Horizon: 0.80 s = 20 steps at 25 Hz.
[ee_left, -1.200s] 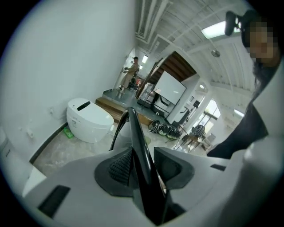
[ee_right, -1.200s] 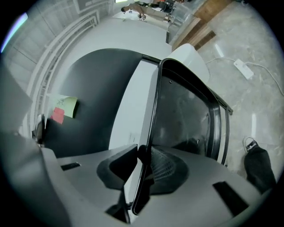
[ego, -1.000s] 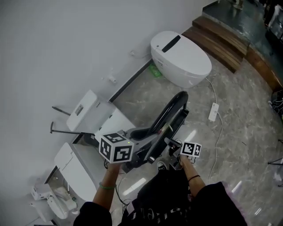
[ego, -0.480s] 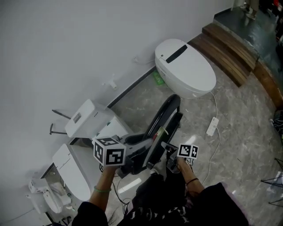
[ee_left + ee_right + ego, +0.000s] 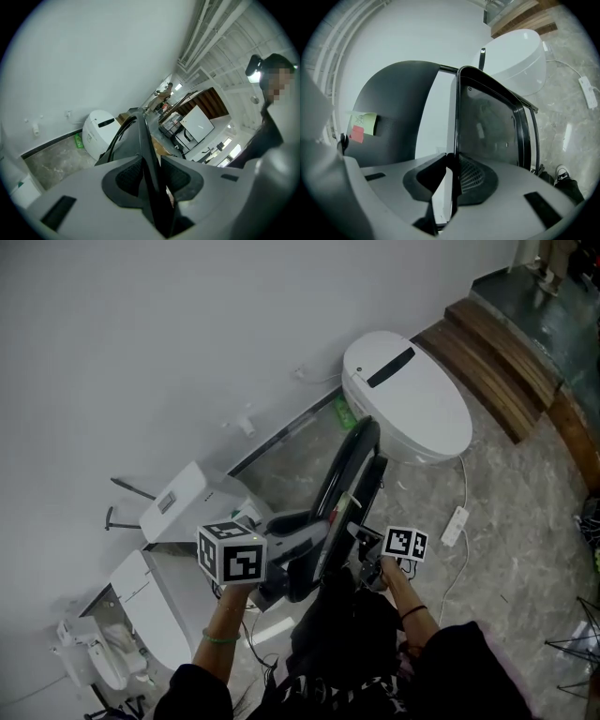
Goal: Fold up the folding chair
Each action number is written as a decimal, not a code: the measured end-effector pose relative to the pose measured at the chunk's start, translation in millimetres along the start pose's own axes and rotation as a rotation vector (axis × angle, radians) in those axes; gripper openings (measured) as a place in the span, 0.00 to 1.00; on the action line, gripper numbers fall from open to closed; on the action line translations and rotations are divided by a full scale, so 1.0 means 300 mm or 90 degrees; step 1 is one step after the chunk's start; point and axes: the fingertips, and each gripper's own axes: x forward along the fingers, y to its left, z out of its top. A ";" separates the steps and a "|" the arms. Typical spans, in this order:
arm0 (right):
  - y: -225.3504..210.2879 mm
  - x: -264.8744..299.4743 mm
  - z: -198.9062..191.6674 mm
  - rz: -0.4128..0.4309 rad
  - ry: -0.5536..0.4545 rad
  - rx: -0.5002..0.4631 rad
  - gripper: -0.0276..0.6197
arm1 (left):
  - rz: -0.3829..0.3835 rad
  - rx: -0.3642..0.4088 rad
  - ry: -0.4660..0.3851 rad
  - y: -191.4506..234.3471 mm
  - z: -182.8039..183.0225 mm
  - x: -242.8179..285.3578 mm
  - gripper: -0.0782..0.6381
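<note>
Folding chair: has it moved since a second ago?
Yes. In the head view the top of the folding chair has shifted left against the white toilet, from below its middle to its wall-side end.

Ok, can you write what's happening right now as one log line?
folding chair: nearly folded, held upright | left tool: shut on its edge | right tool: shut on its frame | nearby: white toilet

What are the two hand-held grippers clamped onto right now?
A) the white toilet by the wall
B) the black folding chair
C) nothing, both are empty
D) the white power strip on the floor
B: the left hand-held gripper and the right hand-held gripper each have a thin edge of the black folding chair pinched between their pads.
</note>
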 end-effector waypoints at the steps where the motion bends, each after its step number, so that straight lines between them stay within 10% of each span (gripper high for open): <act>1: 0.009 0.023 0.025 -0.002 -0.001 0.001 0.16 | -0.009 0.001 0.001 0.017 0.027 0.000 0.27; 20: 0.136 0.623 0.534 -0.007 0.057 0.030 0.16 | 0.054 0.004 0.043 0.564 0.618 0.044 0.27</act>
